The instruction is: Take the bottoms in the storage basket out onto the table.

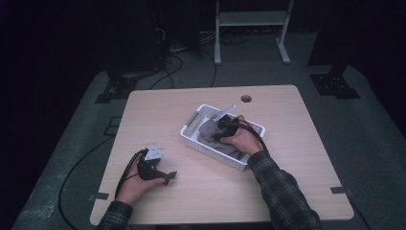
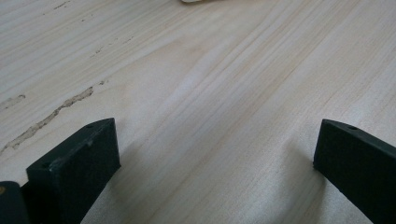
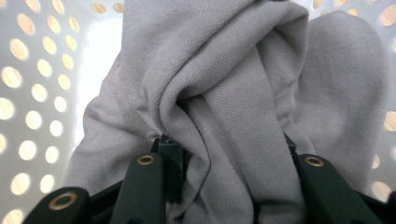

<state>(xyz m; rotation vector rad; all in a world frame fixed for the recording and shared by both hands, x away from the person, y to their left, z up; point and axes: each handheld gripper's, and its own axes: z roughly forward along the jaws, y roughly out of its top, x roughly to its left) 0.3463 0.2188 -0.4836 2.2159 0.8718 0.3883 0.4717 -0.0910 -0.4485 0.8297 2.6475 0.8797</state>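
Note:
A white perforated basket stands on the wooden table, a little right of centre. A crumpled grey cloth lies in it. My right gripper reaches down into the basket. In the right gripper view its jaws pinch a bunched fold of the grey cloth, with the basket wall behind. My left gripper rests low on the table at the front left, far from the basket. It is open, with bare wood between its jaws.
A round hole sits near the table's far edge. Behind the table stand a metal frame and dark equipment, with cables on the floor. A pale scratch marks the wood by the left gripper.

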